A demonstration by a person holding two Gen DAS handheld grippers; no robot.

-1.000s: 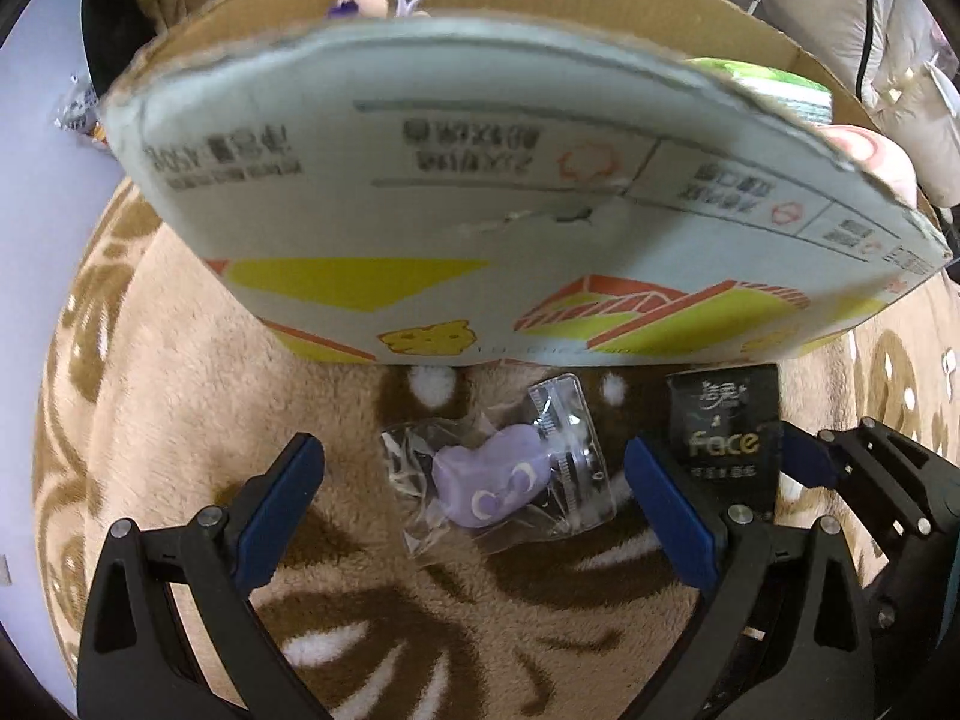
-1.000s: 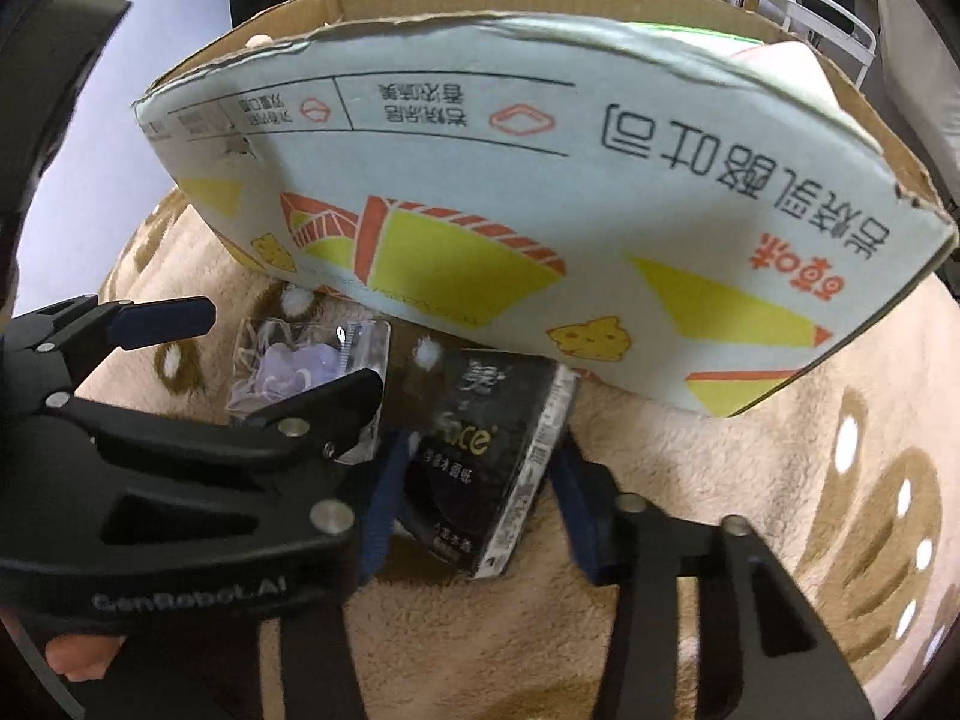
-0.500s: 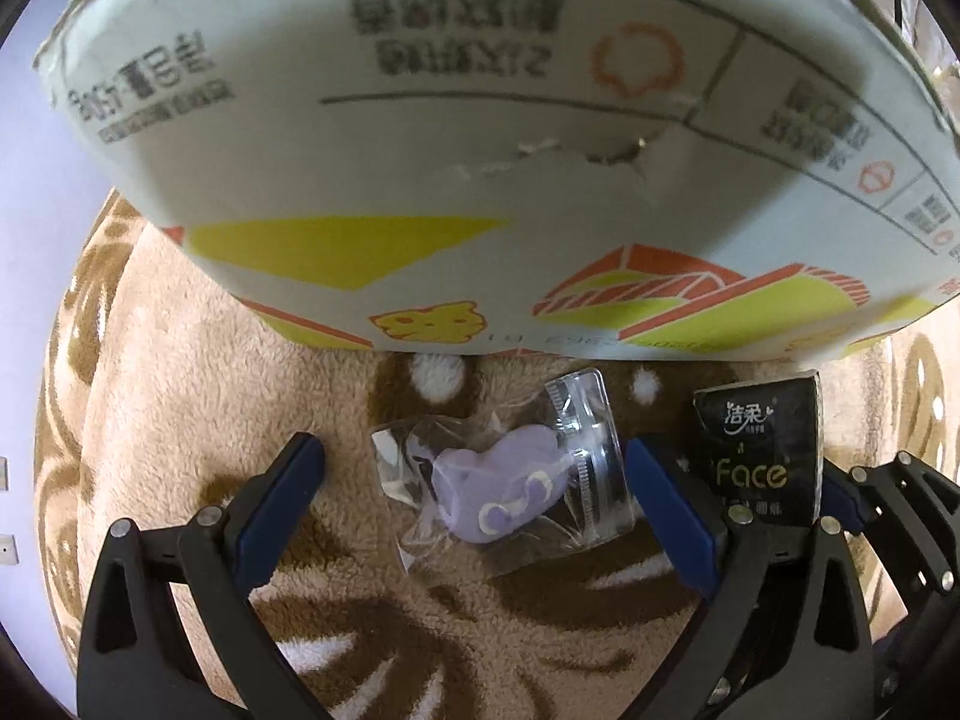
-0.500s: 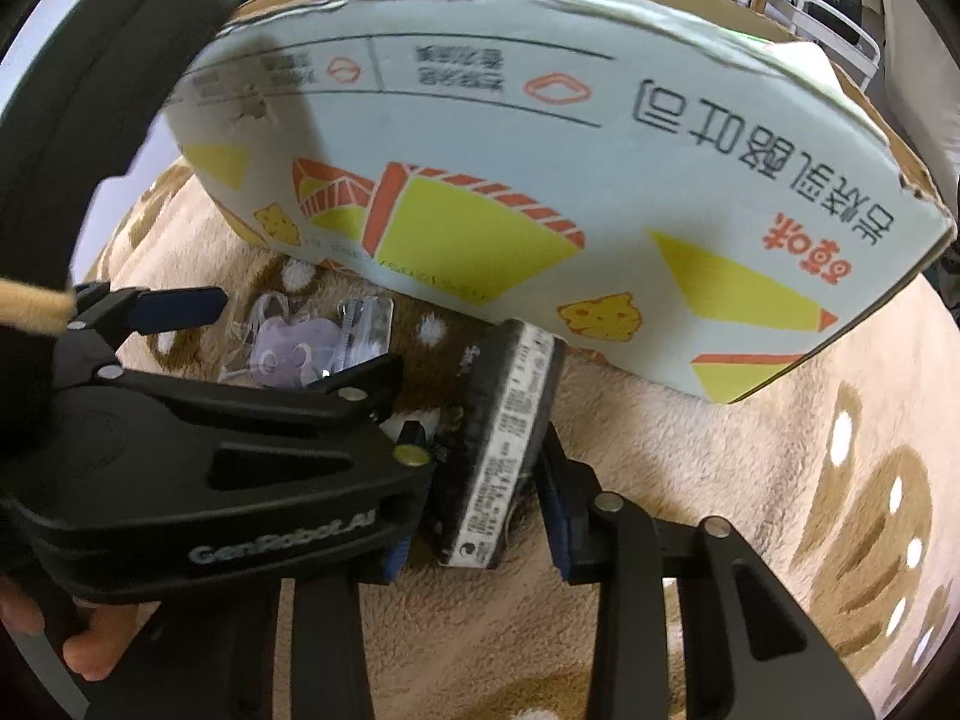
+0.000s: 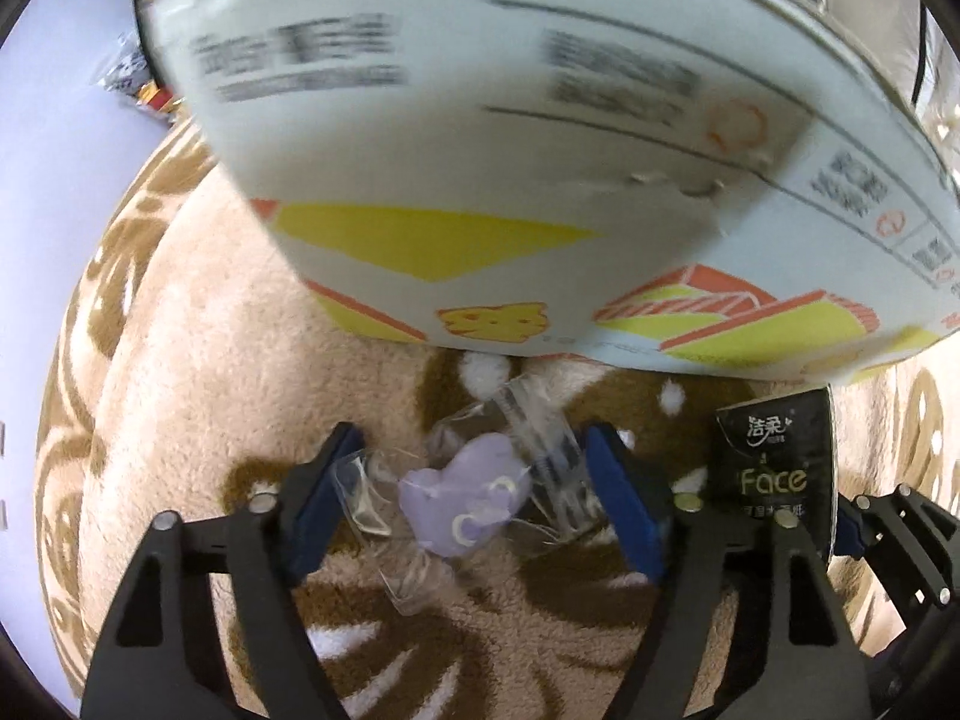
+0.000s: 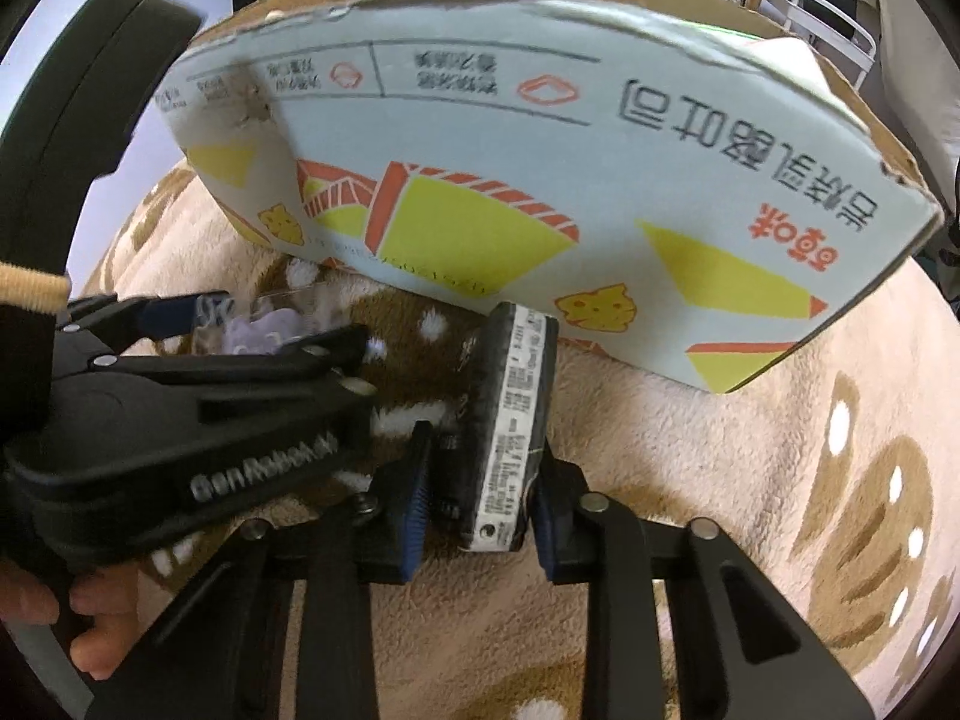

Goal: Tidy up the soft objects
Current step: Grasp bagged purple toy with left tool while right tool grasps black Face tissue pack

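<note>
In front of the box (image 6: 540,180), on the rug (image 5: 180,420), both tongs are at work. The right tongs (image 6: 480,498) are clamped on the tissue pack (image 6: 510,420), held on edge, probably to lift it over the box wall. The left tongs (image 5: 468,504) are part-closed around the bagged toy (image 5: 465,501), pads at the wrapper; a firm grip isn't clear.
</note>
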